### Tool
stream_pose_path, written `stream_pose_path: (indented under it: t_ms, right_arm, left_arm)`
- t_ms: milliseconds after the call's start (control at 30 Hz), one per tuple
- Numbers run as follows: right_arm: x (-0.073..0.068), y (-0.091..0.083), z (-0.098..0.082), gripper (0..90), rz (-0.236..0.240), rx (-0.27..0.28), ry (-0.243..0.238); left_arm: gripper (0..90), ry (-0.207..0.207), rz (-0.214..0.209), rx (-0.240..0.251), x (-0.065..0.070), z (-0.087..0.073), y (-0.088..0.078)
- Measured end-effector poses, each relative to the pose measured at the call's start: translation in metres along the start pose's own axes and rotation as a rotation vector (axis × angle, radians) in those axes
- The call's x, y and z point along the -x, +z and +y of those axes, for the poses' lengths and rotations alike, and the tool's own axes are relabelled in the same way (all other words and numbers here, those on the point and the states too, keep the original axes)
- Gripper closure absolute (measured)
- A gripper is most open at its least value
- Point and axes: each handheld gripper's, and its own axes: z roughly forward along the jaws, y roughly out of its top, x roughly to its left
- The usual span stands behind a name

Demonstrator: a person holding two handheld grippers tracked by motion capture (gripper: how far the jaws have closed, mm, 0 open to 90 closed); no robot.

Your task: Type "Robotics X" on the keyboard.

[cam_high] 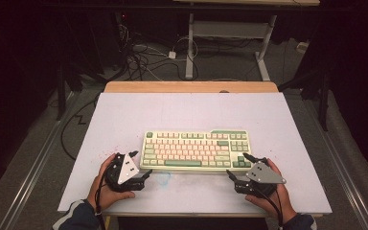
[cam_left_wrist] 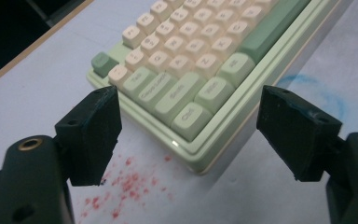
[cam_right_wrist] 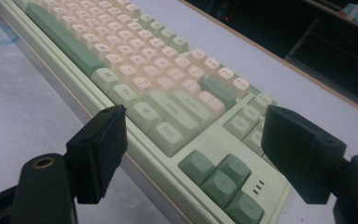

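Note:
A pale green keyboard (cam_high: 195, 151) with cream and green keys lies flat in the middle of the white tabletop (cam_high: 187, 112). My left gripper (cam_high: 142, 164) sits at its front left corner, held in a hand. In the left gripper view the gripper (cam_left_wrist: 191, 100) is open, and the keyboard's (cam_left_wrist: 200, 56) corner lies between the jaws without touching them. My right gripper (cam_high: 237, 164) is at the front right corner. In the right gripper view it (cam_right_wrist: 196, 116) is open, with the keyboard's (cam_right_wrist: 158, 79) arrow-key end between the jaws; I see no pad pressing on it.
Red specks (cam_left_wrist: 130, 184) stain the white top near the left corner, and a blue scribble (cam_high: 163, 178) lies in front of the keyboard. A wooden edge (cam_high: 191, 86) runs along the back. Cables (cam_high: 143, 57) and a desk frame (cam_high: 230, 43) stand on the floor beyond.

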Motion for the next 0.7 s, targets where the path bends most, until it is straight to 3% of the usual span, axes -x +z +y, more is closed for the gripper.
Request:
stream_pose_path:
  t_ms: [300, 467, 567, 700]
  right_arm:
    - [0.000, 0.000, 0.000, 23.4, 0.002, -0.002, -0.004]
    - [0.000, 0.000, 0.000, 23.4, 0.002, -0.001, -0.002]
    - [0.000, 0.000, 0.000, 23.4, 0.002, -0.002, -0.003]
    - [0.000, 0.000, 0.000, 23.4, 0.004, -0.001, -0.007]
  left_arm:
    - [29.4, -0.023, 0.020, -0.028, -0.010, -0.002, -0.007]
    - [48.4, -0.042, -0.008, -0.039, -0.011, 0.002, -0.010]
    - [65.2, -0.046, 0.002, -0.051, -0.013, 0.004, -0.009]
    - [80.8, -0.046, 0.006, -0.065, -0.016, 0.007, -0.010]
